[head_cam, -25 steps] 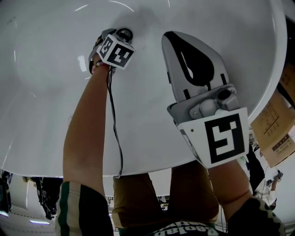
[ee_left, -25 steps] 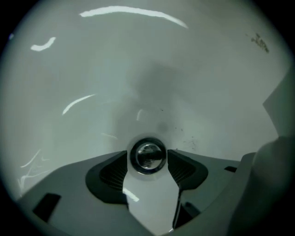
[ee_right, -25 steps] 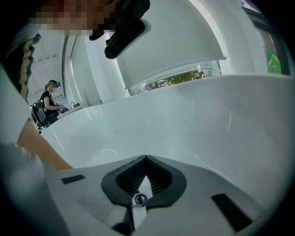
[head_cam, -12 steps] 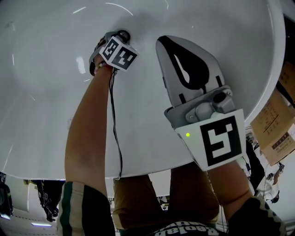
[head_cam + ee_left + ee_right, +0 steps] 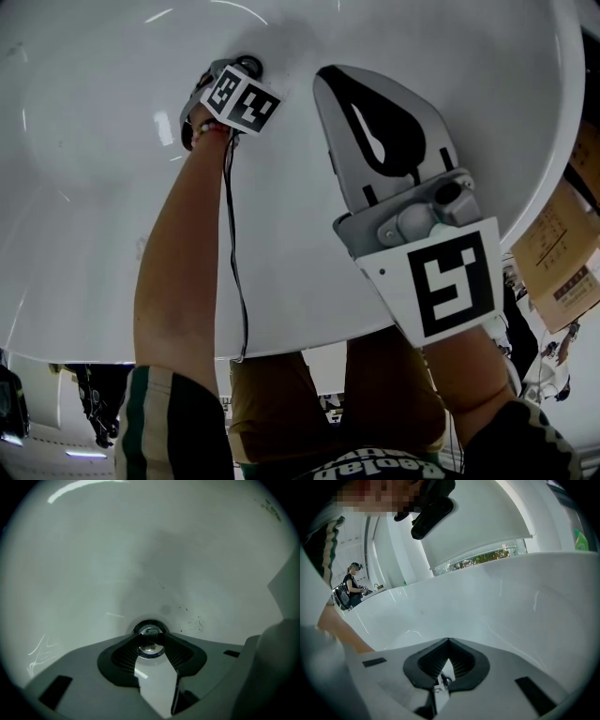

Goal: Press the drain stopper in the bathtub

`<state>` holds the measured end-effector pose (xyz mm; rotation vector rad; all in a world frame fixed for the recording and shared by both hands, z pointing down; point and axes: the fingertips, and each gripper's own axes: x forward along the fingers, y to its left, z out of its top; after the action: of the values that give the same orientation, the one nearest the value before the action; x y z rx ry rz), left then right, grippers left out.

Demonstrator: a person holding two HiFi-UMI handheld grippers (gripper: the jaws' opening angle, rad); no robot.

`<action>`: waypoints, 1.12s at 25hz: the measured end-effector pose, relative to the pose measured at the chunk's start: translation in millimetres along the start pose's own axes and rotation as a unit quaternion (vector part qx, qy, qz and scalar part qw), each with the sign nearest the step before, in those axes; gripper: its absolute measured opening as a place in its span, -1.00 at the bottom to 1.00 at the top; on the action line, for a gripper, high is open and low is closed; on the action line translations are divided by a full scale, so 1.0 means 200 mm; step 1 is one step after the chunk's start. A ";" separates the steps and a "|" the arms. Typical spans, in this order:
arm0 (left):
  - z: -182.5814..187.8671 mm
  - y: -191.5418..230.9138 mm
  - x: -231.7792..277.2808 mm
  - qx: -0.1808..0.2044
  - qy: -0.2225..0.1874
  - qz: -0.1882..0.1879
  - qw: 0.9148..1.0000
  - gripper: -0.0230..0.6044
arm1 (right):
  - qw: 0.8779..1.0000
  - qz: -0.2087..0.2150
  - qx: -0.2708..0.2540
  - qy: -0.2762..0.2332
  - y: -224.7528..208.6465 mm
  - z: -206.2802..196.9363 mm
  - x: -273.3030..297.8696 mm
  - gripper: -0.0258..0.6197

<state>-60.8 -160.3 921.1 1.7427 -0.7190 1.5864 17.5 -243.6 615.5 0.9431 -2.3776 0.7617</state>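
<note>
**A:** Pressed the stopper (image 5: 149, 631) yet?

**B:** Can't vouch for that. Sits at the low point of the tub (image 5: 94, 187) floor, chrome cap showing, with the left gripper (image 5: 150, 644) pointing straight down over it.

**A:** Gripping, or only hovering?

**B:** Looks like gripping. Have just been narrowing the jaws from wide. Now part-spread with the cap between them, seemingly touching it on both sides (hard to swear to real pressure).

**A:** Doing anything with the right gripper (image 5: 448, 641)?

**B:** Nothing. Held up over the near side of the tub, well apart from the stopper, jaws pressed together on nothing.

**A:** So what's left?

**B:** Probably the push itself: bear straight down on the cap, then let go and check for a lower seat. Reach and line-up done, by the look of it. No telling from here whether raised or already sunk.
</note>
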 end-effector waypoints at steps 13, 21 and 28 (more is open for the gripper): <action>0.01 -0.02 0.00 -0.019 -0.036 0.010 0.999 -0.23 | 1.000 0.004 0.001 0.008 0.00 -0.03 0.02 -0.89; 0.01 0.00 -0.10 -0.019 -0.047 0.012 0.999 -0.23 | 1.000 -0.005 -0.006 0.007 -0.02 -0.01 0.00 -0.89; 0.06 -0.03 -0.36 -0.051 -0.069 0.004 0.996 -0.23 | 1.000 -0.011 -0.004 0.004 0.02 0.13 -0.11 -0.89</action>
<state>-56.9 -168.2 849.0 1.7874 -0.8596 1.4192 23.5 -248.2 581.8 0.9593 -2.3578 0.7453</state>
